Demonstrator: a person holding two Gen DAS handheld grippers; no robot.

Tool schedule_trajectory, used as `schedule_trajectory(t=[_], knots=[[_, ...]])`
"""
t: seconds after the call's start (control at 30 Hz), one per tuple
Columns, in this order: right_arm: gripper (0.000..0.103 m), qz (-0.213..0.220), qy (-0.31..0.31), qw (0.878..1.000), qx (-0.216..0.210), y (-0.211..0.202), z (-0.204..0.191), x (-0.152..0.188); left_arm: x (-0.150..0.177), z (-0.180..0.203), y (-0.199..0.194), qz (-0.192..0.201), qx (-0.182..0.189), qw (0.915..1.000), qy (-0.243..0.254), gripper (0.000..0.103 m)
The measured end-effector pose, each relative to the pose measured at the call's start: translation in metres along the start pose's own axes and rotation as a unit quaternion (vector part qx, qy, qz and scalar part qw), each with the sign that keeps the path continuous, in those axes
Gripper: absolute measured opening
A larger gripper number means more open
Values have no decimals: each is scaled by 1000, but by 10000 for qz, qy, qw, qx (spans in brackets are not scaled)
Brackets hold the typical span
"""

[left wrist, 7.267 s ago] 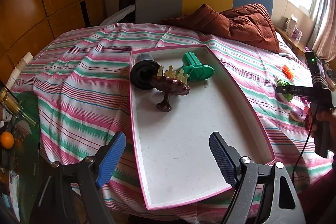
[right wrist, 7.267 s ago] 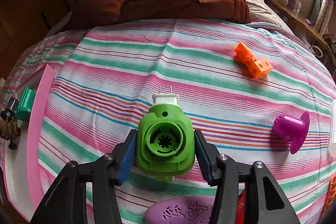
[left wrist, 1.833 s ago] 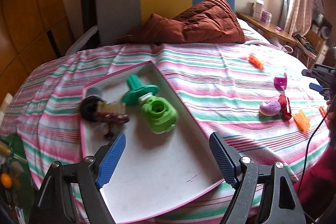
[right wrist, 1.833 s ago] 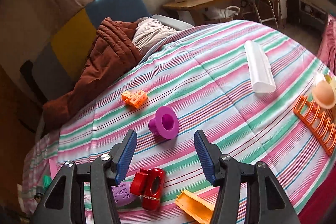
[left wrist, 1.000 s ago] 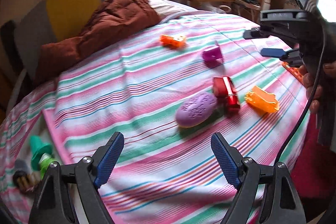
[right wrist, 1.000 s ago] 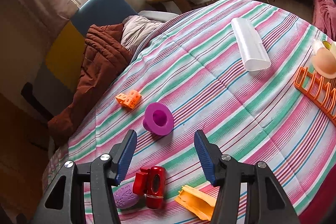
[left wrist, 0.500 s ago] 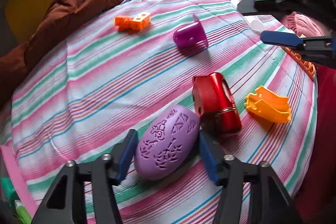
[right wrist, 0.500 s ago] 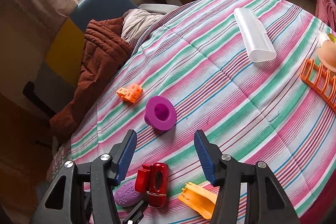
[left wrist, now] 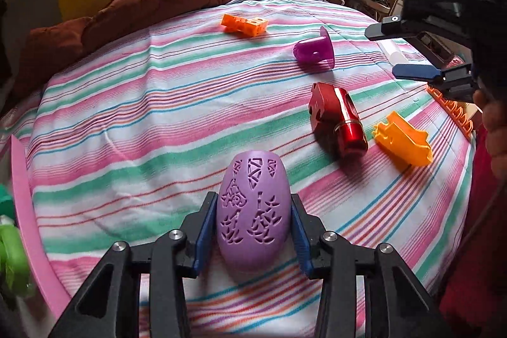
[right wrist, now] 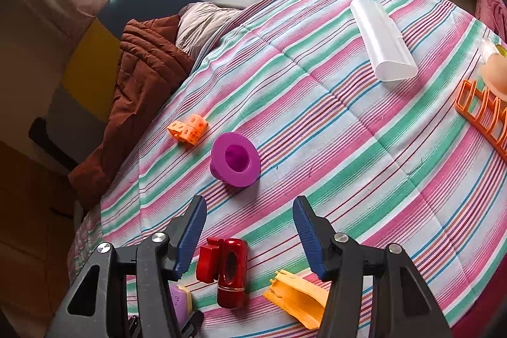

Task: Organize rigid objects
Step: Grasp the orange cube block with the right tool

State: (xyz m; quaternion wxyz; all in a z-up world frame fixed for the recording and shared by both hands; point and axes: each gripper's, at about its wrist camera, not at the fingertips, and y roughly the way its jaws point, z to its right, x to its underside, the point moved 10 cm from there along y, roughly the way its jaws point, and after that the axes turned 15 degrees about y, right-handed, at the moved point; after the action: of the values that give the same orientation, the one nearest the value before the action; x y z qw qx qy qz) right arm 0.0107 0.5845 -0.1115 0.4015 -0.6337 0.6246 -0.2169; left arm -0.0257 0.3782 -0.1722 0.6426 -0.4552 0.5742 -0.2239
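Pickup step: left tool (left wrist: pixel 253 224) is closing onto the purple oval piece (left wrist: pixel 252 213), lying near the bed's (left wrist: pixel 126 103) near edge. Right tool (right wrist: pixel 248 230) is hovering half-open, empty. Next: lifting it toward the pink tray (left wrist: pixel 23 198).

left gripper (left wrist: pixel 253 224) lowered since a second ago, fingers (left wrist: pixel 205 230) just closing onto purple oval (left wrist: pixel 252 216)

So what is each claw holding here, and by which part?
Left claw has just closed on the purple oval, pads on its long sides near the near end. Right claw is open, holding nothing.
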Motion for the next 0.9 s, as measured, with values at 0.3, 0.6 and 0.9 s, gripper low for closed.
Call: schedule_trajectory(t=[0.3, 0.6, 0.9], knots=[[57, -30, 146, 9998, 119, 3, 8, -2, 25, 5, -18, 219, -300, 9993, 16, 44], [57, 89, -1117, 9937, 32, 1, -41, 12, 29, 7, -19, 336, -356, 9987, 142, 44], [57, 37, -3163, 9475, 457, 57, -131, 3, 27, 10, -19, 469, -325, 9982, 162, 44]])
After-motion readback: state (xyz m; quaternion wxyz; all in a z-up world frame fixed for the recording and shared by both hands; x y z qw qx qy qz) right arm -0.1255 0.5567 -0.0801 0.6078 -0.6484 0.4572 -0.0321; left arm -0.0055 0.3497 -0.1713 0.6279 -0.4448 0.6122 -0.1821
